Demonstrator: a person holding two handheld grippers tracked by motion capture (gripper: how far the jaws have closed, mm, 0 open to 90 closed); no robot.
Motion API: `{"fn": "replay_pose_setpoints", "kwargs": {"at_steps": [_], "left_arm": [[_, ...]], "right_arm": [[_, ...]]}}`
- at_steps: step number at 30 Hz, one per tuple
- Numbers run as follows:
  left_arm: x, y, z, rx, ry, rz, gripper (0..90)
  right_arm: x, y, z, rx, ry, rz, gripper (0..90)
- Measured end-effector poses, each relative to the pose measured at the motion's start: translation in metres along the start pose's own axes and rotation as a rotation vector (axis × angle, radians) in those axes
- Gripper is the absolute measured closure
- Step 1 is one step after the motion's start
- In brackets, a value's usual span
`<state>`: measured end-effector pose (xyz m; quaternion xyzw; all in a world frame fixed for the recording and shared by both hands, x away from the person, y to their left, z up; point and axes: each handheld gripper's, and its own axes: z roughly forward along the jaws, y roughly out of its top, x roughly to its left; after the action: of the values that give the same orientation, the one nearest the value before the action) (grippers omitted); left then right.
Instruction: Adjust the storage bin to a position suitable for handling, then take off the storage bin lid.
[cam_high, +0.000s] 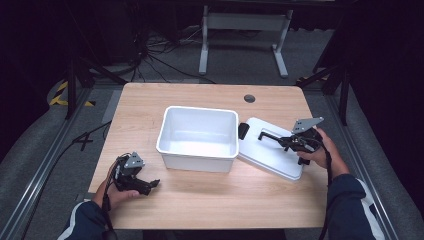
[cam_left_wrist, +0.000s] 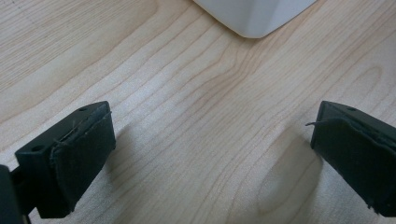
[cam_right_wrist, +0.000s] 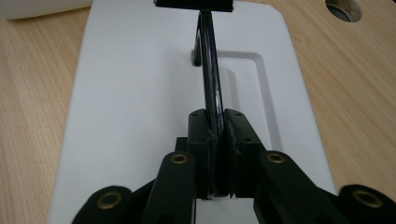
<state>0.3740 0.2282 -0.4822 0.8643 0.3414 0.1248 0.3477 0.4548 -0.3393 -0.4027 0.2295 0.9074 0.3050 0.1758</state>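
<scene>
Lid handle (cam_right_wrist: 208, 60) pinched between right gripper (cam_right_wrist: 219, 140) fingers, left gripper (cam_left_wrist: 210, 154) fingers spread over bare table (cam_left_wrist: 187, 116).

A table (cam_high: 210, 200) carries a bin (cam_high: 198, 137) at its middle. To the right of the bin lies a lid (cam_high: 270, 150), its near-left edge touching the bin's right wall and its far end reaching back toward a round hole (cam_high: 249, 98) in the tabletop behind it. On the lid stands a handle (cam_right_wrist: 210, 79), and the right gripper (cam_high: 286, 141) sits over the lid with its jaws closed around that handle. The left gripper (cam_high: 150, 184) rests near the table's front-left corner, in front of and left of the bin, jaws spread apart over bare tabletop, apart from the bin. Behind the table stands a frame (cam_high: 243, 30) on the floor.
</scene>
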Motion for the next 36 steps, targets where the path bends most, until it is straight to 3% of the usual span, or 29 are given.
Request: {"fn": "replay_pose_setpoints", "kwargs": {"at_steps": [7,17,28,30,36], "left_arm": [[0.000,0.000,0.000,0.000,-0.001,0.001,0.2],[0.000,0.000,0.000,-0.001,0.002,0.004,0.4],[0.000,0.000,0.000,0.001,0.000,0.001,0.5],[0.001,-0.001,-0.001,0.000,-0.004,0.025,0.6],[-0.001,-0.001,-0.001,0.001,-0.022,0.027,0.6]], "right_arm": [[0.005,0.004,0.000,0.027,-0.042,0.016,64.9],[0.021,0.015,-0.015,0.008,-0.077,0.024,43.5],[0.027,0.016,-0.022,-0.015,-0.116,0.034,37.5],[0.028,0.015,-0.024,-0.018,-0.123,0.039,37.4],[0.035,0.008,-0.032,-0.015,-0.150,0.057,36.7]]}}
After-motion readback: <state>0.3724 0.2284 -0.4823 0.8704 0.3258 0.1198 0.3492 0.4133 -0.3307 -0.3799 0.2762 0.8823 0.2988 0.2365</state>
